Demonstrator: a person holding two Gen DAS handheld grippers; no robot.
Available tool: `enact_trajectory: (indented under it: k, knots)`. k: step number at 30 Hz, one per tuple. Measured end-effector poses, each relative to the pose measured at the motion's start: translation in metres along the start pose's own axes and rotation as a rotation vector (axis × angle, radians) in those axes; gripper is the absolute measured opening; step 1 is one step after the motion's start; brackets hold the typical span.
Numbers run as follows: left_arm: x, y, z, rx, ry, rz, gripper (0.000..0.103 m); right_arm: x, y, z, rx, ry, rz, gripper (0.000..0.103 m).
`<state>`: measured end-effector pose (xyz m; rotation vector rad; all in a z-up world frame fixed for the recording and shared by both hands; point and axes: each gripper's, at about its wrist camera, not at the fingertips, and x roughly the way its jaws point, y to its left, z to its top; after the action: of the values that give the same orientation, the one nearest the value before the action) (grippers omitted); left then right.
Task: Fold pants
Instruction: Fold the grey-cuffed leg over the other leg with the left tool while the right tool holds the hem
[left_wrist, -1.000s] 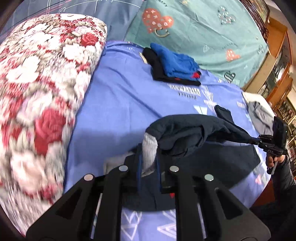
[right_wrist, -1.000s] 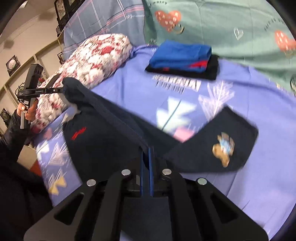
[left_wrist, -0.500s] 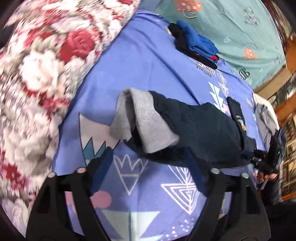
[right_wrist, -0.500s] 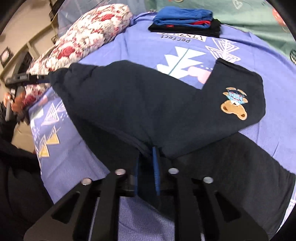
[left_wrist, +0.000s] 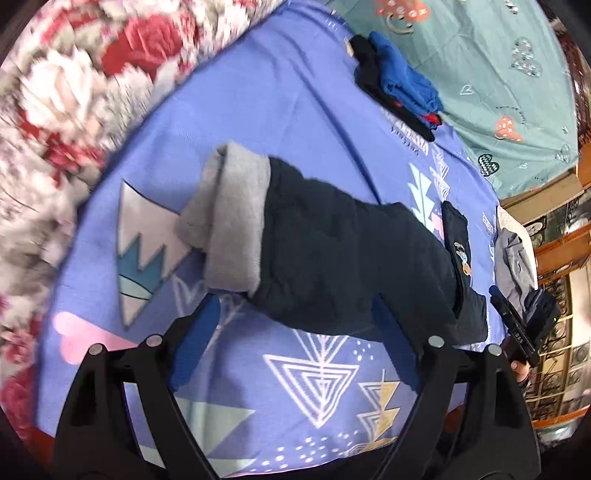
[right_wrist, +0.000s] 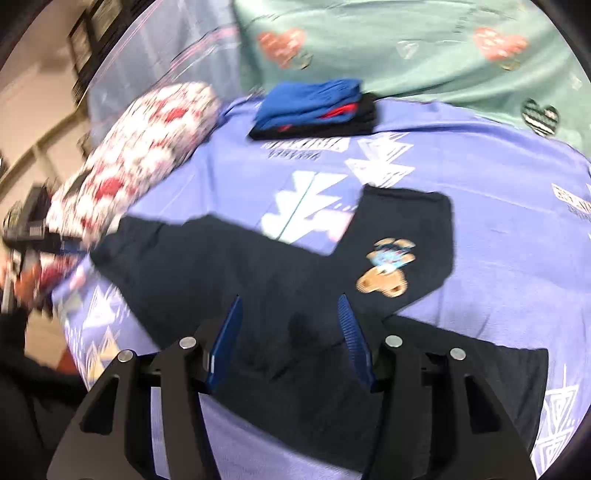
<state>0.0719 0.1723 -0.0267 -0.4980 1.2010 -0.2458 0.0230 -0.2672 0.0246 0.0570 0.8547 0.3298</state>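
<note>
Navy pants lie flat ahead of both tools: left gripper spread wide & empty, right gripper opening w/ cloth between its jaws.

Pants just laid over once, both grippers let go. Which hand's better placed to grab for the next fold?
Left, probably. The left gripper stands wide open right at the grey-lined cuff end of the navy pants, a free edge to fold toward the bear patch. The right gripper, jaws opening, sits over mid-fabric.
</note>
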Motion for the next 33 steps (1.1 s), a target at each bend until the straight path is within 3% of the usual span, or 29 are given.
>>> enact_trajectory:
  k: [2, 4, 6, 9, 11, 12, 13, 17, 20, 23, 25, 26, 27, 28, 30, 33]
  knots:
    - [0.01, 0.004, 0.001, -0.044, 0.023, -0.008, 0.077, -0.004, -0.007, 0.0, 0.032, -0.023, 0.005, 0.055]
    - [0.021, 0.009, 0.002, -0.098, 0.053, -0.024, 0.06, -0.005, -0.012, -0.001, 0.06, -0.026, 0.021, 0.055]
    - [0.028, 0.014, 0.004, -0.151, 0.061, -0.037, 0.057, -0.003, -0.011, -0.001, 0.061, -0.025, 0.021, 0.055]
    - [0.03, 0.019, 0.011, -0.209, 0.004, -0.015, 0.055, 0.001, -0.01, -0.003, 0.055, -0.019, 0.03, 0.055]
    - [0.029, 0.02, 0.015, -0.239, -0.042, 0.014, 0.046, 0.003, -0.008, -0.004, 0.05, -0.016, 0.033, 0.055]
    - [0.027, 0.018, 0.016, -0.234, -0.071, 0.046, 0.02, 0.005, -0.007, -0.003, 0.05, -0.013, 0.036, 0.055]
    - [0.024, 0.011, 0.018, -0.193, -0.099, 0.098, 0.014, 0.006, -0.007, -0.003, 0.051, -0.011, 0.04, 0.055]
    - [0.006, -0.017, 0.022, -0.059, -0.19, 0.196, 0.013, 0.011, -0.003, 0.002, 0.045, 0.008, 0.043, 0.055]
    - [0.007, -0.02, 0.026, 0.01, -0.188, 0.264, 0.013, 0.016, -0.007, 0.01, 0.067, 0.019, -0.023, 0.055]
    - [0.039, 0.0, 0.026, -0.006, -0.087, 0.34, 0.017, 0.026, -0.018, 0.023, 0.103, 0.028, -0.148, 0.062]
    - [0.045, 0.001, 0.025, -0.005, -0.087, 0.35, 0.023, 0.039, -0.024, 0.037, 0.119, 0.042, -0.253, 0.07]
    - [0.043, 0.0, 0.026, -0.003, -0.094, 0.344, 0.024, 0.045, -0.025, 0.044, 0.123, 0.043, -0.265, 0.072]
    - [0.04, 0.0, 0.027, -0.005, -0.102, 0.34, 0.033, 0.052, -0.027, 0.05, 0.127, 0.043, -0.276, 0.072]
    - [0.033, -0.003, 0.028, -0.007, -0.127, 0.363, 0.056, 0.062, -0.029, 0.06, 0.129, 0.05, -0.295, 0.072]
    - [0.016, -0.01, 0.027, 0.012, -0.224, 0.435, 0.083, 0.086, -0.031, 0.078, 0.125, 0.074, -0.331, 0.072]
    - [-0.004, -0.025, 0.021, 0.091, -0.304, 0.466, 0.085, 0.123, -0.038, 0.099, 0.135, 0.137, -0.395, 0.072]
